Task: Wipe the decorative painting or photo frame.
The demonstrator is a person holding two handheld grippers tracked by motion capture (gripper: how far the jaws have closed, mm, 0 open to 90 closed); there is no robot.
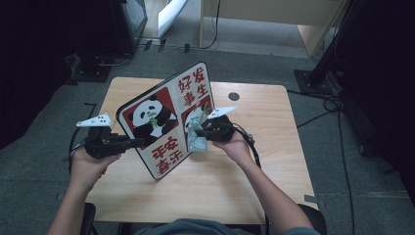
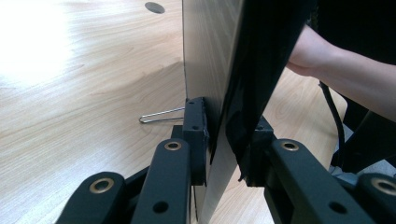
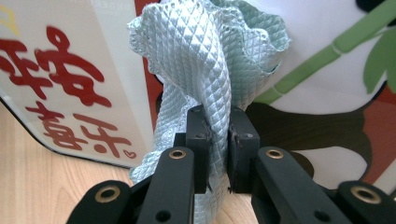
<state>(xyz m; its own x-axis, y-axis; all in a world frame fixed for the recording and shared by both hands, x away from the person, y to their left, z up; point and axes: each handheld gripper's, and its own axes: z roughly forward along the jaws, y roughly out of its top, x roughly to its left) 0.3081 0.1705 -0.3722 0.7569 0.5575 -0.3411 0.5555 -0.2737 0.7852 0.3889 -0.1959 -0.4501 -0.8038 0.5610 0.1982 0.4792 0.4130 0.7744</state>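
The left gripper (image 1: pixel 138 142) clamped the edge of the panda board (image 1: pixel 166 117), propping it upright on the table (image 1: pixel 254 161). The right gripper (image 1: pixel 201 133) pinched a pale green cloth (image 3: pixel 210 60) tight, pressed against the board's printed face.

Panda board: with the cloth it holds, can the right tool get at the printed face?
Probably yes. The right tool is shut on the pale green cloth, bunched right against the panda board, whose printed face is turned toward it; the left tool clamps the board's edge.
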